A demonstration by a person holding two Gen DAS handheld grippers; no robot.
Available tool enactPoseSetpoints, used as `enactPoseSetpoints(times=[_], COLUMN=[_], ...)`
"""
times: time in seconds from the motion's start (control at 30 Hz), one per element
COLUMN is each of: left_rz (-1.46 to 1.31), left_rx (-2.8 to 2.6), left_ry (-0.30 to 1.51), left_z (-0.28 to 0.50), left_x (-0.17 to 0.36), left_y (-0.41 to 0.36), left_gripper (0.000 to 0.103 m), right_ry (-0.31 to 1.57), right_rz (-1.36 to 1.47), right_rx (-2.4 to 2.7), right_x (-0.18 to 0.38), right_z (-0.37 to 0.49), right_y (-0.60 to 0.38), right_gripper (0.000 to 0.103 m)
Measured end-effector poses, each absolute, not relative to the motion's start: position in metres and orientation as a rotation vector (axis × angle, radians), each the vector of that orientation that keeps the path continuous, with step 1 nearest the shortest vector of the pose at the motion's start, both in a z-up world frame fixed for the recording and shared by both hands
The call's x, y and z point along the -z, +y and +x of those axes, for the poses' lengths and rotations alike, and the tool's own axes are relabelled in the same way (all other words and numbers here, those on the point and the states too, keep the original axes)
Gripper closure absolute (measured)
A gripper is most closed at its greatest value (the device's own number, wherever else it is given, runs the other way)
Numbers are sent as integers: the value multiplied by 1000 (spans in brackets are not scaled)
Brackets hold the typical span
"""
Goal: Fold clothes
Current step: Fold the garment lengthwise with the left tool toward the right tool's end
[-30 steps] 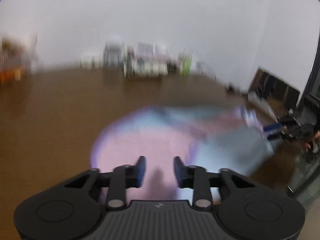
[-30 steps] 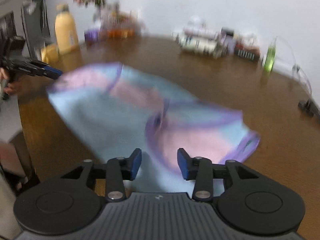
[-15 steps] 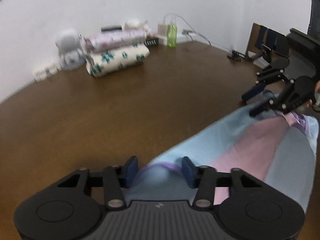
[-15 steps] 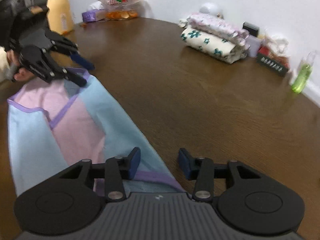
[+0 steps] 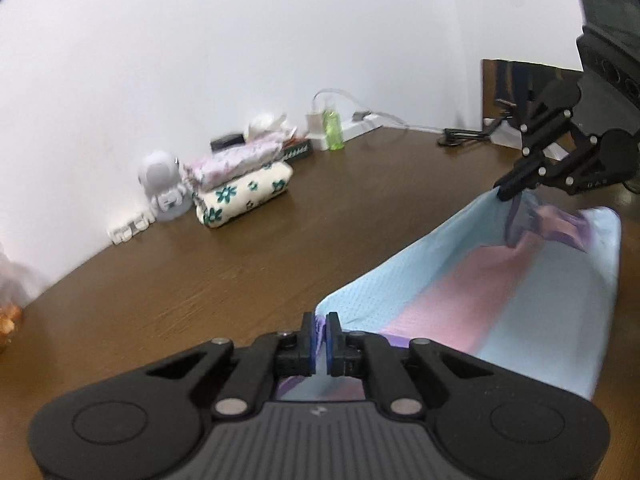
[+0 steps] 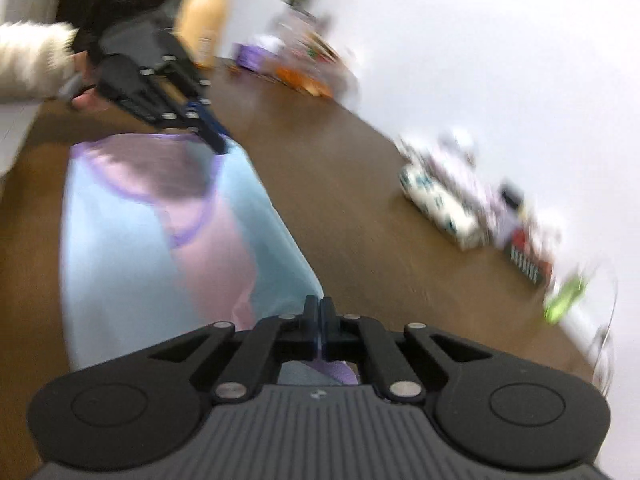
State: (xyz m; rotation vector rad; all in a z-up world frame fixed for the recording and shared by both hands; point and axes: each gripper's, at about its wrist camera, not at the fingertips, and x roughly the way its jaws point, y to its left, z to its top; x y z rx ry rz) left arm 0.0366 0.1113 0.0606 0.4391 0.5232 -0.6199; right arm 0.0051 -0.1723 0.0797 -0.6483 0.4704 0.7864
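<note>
Jaws pinched tight on both tools, each gripping one end of the far edge of the shirt (image 5: 500,292). Left gripper (image 5: 319,340) clamped on a corner trimmed in purple; right gripper (image 6: 319,330) likewise clamped on the opposite corner, purple trim just behind its fingers. Blue and pink cloth stretched between the two along the near part of the bench (image 5: 240,264), with its long axis running gripper to gripper and the held edge pulled fairly straight. Rest of the cloth hanging or lying toward the near side; hard to tell which, given the blur in the right view. Neither hand nearer than the other: each already at its own end. Any coming fold likely to turn on that taut edge, carried across the width toward the near side, though the stage of folding cannot be settled from here. Far along the wall: two folded cloths (image 5: 240,184) stacked, a white figure (image 5: 164,186) to their left, a green bottle (image 5: 333,130) to their right. No containers with visible contents. A pale sleeve (image 6: 32,60) behind the left tool in the right view.
</note>
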Motion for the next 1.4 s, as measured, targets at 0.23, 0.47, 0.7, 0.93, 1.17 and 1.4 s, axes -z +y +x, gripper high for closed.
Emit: enactPoseSetpoints(times=[0.23, 0.47, 0.7, 0.93, 1.17, 1.4], left_rz=[409, 267, 304, 301, 227, 267], left_rx=[565, 478, 542, 505, 480, 476], left_ry=[655, 604, 575, 644, 673, 673], left_z=[-14, -14, -2, -2, -1, -9], left_x=[-23, -56, -39, -17, -18, -18], left_y=[126, 155, 101, 100, 107, 105], left_gripper=[94, 72, 60, 67, 65, 60], right_ry=[542, 652, 820, 691, 547, 666], right_rz=[-554, -324, -26, -130, -114, 90], right_rx=[-770, -682, -561, -399, -280, -235], right_x=[-78, -84, -68, -75, -50, -35], right_z=[-14, 12, 59, 19, -69, -63], right_y=[-192, -227, -256, -253, -256, -280], right_gripper=[101, 66, 62, 101, 100, 55])
